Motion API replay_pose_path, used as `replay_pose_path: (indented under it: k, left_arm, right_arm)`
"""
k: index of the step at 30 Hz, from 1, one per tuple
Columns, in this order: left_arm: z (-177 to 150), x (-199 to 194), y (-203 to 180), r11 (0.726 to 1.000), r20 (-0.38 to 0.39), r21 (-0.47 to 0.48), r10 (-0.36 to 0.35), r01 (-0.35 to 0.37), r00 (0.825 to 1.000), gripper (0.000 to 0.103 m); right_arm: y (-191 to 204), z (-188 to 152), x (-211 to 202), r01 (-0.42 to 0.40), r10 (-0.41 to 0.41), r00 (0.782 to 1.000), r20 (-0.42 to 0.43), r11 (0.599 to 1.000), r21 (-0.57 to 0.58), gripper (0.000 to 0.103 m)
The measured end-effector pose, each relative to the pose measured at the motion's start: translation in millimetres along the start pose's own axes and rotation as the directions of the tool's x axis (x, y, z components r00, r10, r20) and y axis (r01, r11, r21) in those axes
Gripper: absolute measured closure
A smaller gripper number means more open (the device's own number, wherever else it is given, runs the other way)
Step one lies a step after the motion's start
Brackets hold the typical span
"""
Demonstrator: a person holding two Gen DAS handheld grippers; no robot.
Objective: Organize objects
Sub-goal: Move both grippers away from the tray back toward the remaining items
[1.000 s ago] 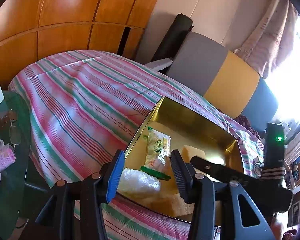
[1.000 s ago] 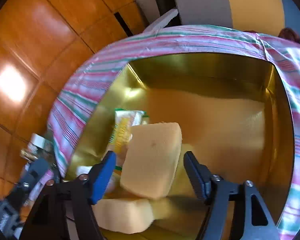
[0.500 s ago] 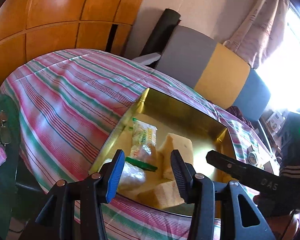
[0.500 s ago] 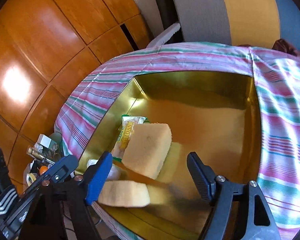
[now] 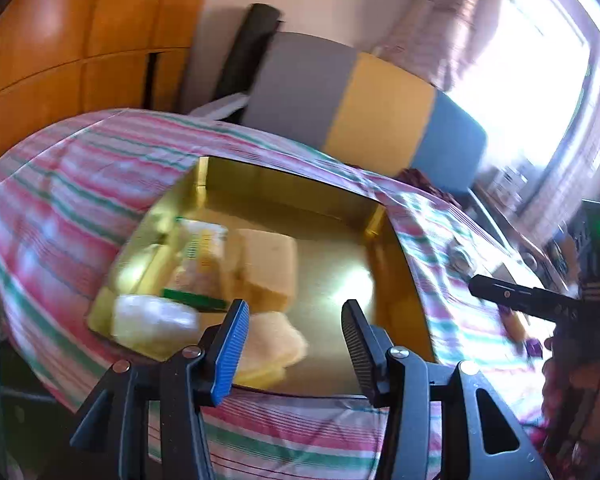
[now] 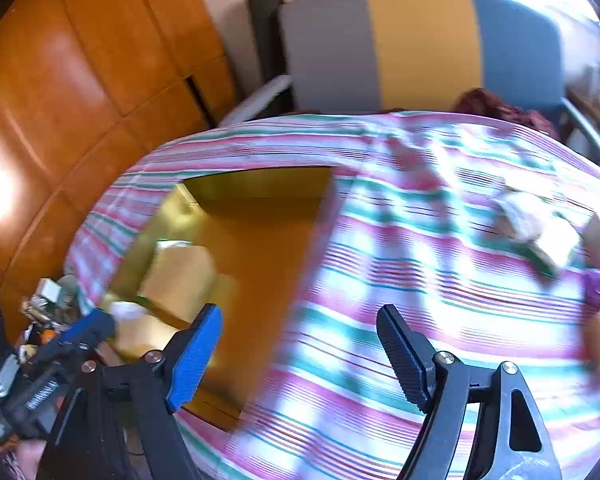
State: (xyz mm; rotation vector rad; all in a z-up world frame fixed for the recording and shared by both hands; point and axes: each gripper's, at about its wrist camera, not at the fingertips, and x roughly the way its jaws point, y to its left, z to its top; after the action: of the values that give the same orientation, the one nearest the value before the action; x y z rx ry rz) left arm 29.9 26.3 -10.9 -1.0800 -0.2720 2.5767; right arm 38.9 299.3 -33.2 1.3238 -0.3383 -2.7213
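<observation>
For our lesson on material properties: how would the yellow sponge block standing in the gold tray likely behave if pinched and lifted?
The sponge block looks porous and foamy, so probably light and squashy. It stands propped on edge against the packet, so a nudge may tip it.

We hold our left gripper [image 5: 292,340] angled downward, jaws parted and empty, while our right gripper [image 6: 300,356] tilts down beside it, its jaws opening wide with nothing between the blue and black pads
</observation>
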Motion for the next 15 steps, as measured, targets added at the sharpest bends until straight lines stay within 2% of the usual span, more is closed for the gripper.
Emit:
replay_pose_path:
  k: [4, 8, 10, 15]
  left_arm:
    - [-8.2, -1.2, -27.3, 0.993, -0.023, 0.089, -0.07, 0.072, 0.997, 0.054]
    - [-17.9, -1.1, -51.6, 0.982, -0.052, 0.138, -0.12, 0.126, 0.991, 0.054]
    - [-21.6, 2.6, -64.1, 0.976, -0.076, 0.153, -0.148, 0.158, 0.986, 0.054]
    - [-29.4, 11.5, -97.7, 0.955, -0.143, 0.21, -0.183, 0.21, 0.973, 0.054]
  right_arm:
    - [-54.0, -17.0, -13.8, 0.094, -0.094, 0.995, -0.02, 0.995, 0.033, 0.022]
    - [-108.1, -34.0, -28.6, 0.181, -0.178, 0.983, -0.037, 0.979, 0.09, 0.022]
    - [-135.3, -37.5, -35.8, 0.236, -0.233, 0.972, -0.032, 0.966, 0.109, 0.022]
    - [-207.5, -25.9, -47.3, 0.37, -0.375, 0.927, -0.001, 0.914, 0.168, 0.016]
